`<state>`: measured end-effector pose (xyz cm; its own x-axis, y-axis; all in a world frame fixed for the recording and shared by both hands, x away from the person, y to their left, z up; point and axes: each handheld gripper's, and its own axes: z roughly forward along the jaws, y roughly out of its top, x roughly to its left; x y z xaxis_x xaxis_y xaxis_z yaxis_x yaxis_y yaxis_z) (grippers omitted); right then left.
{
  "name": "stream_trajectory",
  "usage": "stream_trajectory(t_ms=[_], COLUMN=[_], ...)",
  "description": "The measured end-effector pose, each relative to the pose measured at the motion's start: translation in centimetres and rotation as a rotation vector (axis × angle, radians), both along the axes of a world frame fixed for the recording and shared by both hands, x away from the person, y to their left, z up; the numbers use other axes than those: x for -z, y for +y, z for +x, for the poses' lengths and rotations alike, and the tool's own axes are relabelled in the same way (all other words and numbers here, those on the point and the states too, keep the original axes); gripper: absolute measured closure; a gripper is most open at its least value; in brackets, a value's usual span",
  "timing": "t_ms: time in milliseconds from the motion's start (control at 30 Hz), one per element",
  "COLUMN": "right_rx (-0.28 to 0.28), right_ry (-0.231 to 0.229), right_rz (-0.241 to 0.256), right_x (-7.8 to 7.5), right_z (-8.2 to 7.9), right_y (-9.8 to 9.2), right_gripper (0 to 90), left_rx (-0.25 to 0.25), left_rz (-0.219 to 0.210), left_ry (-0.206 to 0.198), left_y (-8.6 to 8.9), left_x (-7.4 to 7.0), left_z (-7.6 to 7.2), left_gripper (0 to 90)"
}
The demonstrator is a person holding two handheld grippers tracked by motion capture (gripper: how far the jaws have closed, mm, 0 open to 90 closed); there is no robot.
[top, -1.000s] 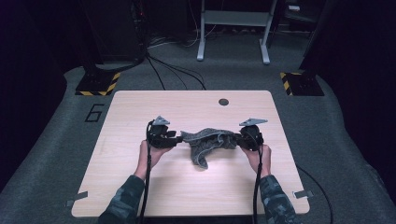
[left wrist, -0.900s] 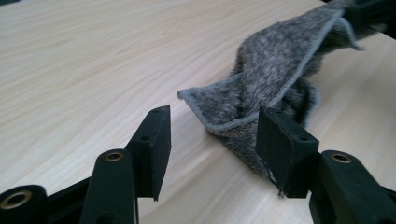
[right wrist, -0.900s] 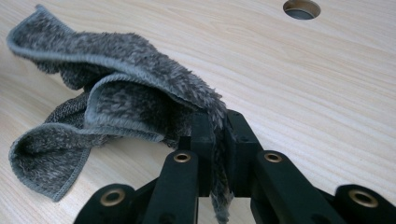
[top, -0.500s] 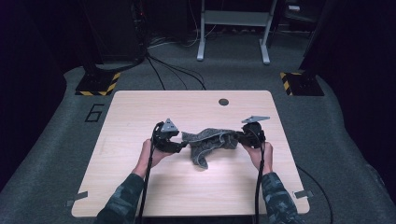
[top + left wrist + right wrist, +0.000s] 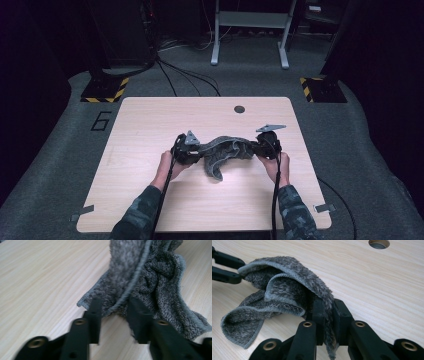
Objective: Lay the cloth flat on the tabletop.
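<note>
High view: grey towel strung between the two tongs above the table, long axis running straight from left gripper to right gripper. One bunched fold sags from the middle toward the person, its tip seemingly on the wood.

Left gripper view: jaws set a little apart with the towel's hemmed edge bunched between them; it looks like a pinch on the towel, though the gap leaves some doubt about how firm. Cloth runs directly ahead of these jaws.

Right gripper view: jaws together on a thick fold of towel, clamped; left tongs visible at the far end of the cloth, dead ahead.

Each hand holds one end, neither nearer; the slack middle lies midway between them, so any spreading would seem to turn on pulling apart along that axis.

Against a second ago: left gripper has shifted in toward the right one, and the span is shorter. Towel's droop much the same.
</note>
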<state>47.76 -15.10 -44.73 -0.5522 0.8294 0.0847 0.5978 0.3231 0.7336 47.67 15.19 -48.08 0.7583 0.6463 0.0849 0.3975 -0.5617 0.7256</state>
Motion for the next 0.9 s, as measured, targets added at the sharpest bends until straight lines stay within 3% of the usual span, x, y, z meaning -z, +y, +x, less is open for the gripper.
stream_trajectory(t_ms=[67, 233, 433, 467, 533, 600, 667, 700, 767, 833, 900], right_rx=[-0.008, -0.011, -0.041, -0.038, -0.045, -0.045, -0.057, -0.065, -0.063, -0.080, -0.089], right_ry=[-0.004, -0.007, -0.044, -0.033, -0.027, -0.022, -0.039, -0.058, -0.118, -0.208, -0.278], right_rz=[-0.001, 0.021, 0.046, 0.048, 0.043, 0.032, -0.001, -0.020, -0.046, -0.063, -0.064], right_x=[0.0, -0.3, -1.0, -0.9, -0.7, -0.9, -2.3, -3.8, -8.0, -12.8, -16.4], right_z=[-0.1, -0.4, -1.9, -2.1, -1.6, -0.5, 2.0, 3.6, 6.2, 7.3, 7.0], right_y=[0.0, -0.2, -0.6, -0.5, -0.5, -0.1, 0.6, 1.0, 2.0, 2.7, 2.9], right_gripper=[81.6, 83.0, 86.6, 87.0, 87.5, 87.9, 88.0, 88.0, 88.1, 88.0, 87.8], left_rx=[-0.001, -0.025, -0.061, -0.068, -0.084, -0.102, -0.143, -0.164, -0.211, -0.232, -0.214], left_rz=[-0.014, 0.005, -0.071, -0.081, -0.066, -0.039, -0.006, 0.017, -0.001, -0.037, -0.022], left_ry=[0.009, 0.007, 0.036, 0.044, 0.024, 0.000, -0.038, -0.082, -0.182, -0.294, -0.391], left_y=[-0.2, -0.1, 1.3, 1.4, 1.6, 1.7, 1.7, 1.9, 2.3, 2.9, 3.2], left_x=[0.2, 0.1, -0.9, -1.0, -1.2, -1.9, -4.0, -5.9, -10.8, -15.6, -18.7], left_z=[0.1, -0.1, -1.6, -1.6, -1.3, 0.1, 2.7, 4.0, 5.7, 5.4, 3.7], left_gripper=[77.2, 87.2, 88.7, 88.8, 89.0, 89.2, 89.3, 89.4, 89.4, 89.4, 89.4])
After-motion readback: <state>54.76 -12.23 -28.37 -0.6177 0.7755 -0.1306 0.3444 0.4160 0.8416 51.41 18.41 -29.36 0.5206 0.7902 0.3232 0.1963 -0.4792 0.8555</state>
